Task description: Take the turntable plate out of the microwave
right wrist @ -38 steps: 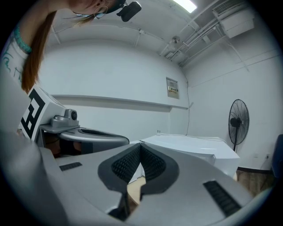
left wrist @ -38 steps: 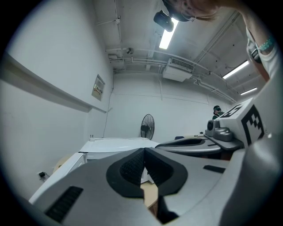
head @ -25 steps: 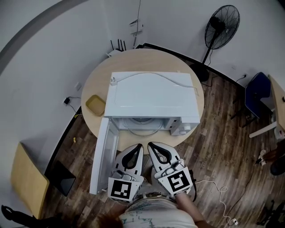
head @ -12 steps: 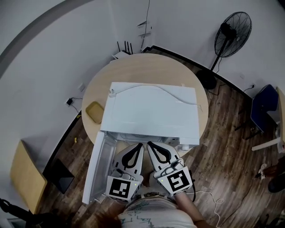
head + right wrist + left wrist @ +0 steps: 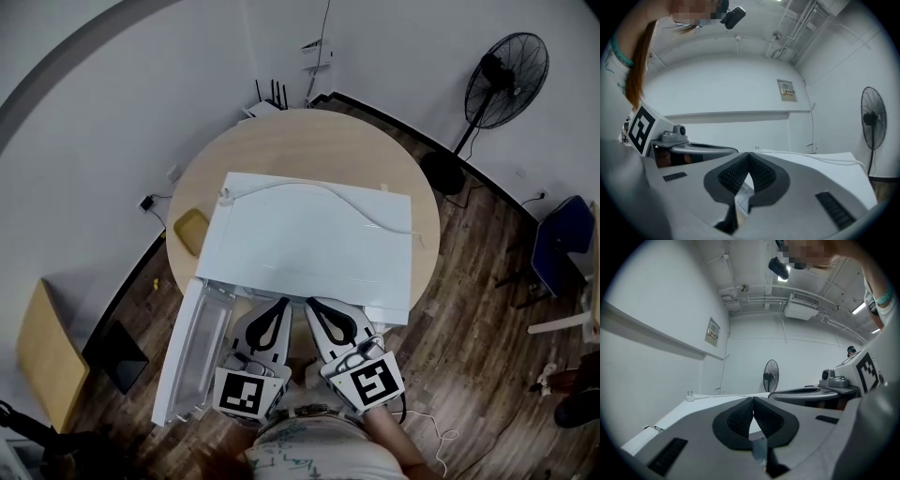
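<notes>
The step in hand looks like the approach, since nothing is held yet. The microwave (image 5: 309,239) stands on the round table (image 5: 300,141), its front toward the table's near edge and its door (image 5: 192,347) swung open at the near left. The left gripper (image 5: 280,303) and the right gripper (image 5: 312,303) sit side by side just before the opening, their tips at the front edge of the microwave's top. Both pairs of jaws are pressed together with nothing between them (each gripper view shows the pads meeting). The turntable plate shows in no view; I judge it lies inside the cavity, hidden under the white top. The next move calls for parting the jaws, going in low through the opening, taking the plate by its rim and drawing it out level.
</notes>
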`<state>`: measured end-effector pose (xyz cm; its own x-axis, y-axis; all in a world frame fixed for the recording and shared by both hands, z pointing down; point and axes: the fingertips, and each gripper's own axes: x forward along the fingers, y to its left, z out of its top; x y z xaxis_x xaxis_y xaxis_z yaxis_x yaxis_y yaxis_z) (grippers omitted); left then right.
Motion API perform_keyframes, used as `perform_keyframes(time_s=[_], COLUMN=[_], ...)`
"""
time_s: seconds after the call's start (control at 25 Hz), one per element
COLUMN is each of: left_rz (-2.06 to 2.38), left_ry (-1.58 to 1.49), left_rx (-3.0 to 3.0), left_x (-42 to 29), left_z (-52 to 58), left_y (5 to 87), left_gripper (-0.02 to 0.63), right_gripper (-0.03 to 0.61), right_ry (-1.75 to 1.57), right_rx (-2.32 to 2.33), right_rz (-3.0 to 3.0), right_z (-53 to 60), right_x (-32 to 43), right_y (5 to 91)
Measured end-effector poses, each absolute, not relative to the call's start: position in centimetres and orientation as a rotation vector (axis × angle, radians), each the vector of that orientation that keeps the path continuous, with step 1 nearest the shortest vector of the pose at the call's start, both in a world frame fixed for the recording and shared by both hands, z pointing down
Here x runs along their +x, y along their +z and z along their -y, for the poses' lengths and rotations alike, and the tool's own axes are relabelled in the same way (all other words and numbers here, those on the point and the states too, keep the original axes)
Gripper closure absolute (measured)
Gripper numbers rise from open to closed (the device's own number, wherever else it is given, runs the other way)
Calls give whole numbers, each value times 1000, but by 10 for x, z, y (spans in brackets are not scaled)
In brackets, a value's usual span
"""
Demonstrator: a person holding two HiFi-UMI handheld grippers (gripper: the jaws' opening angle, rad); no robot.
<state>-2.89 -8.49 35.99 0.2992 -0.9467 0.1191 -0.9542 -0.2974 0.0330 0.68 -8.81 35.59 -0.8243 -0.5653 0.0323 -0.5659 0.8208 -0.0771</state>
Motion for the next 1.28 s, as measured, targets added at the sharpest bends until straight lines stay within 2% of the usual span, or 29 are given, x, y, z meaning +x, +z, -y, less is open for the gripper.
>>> perform_keyframes(time_s=[1.28], left_rz=[1475], left_ry=[103], left_rx=[2632], left_x=[-103], left_z=[79], left_y=[371], left_gripper=[600], right_gripper=[588], right_ry=[-18], right_rx=[1333], right_rz=[2757], right_z=[103], right_x=[-49], right_y=[357])
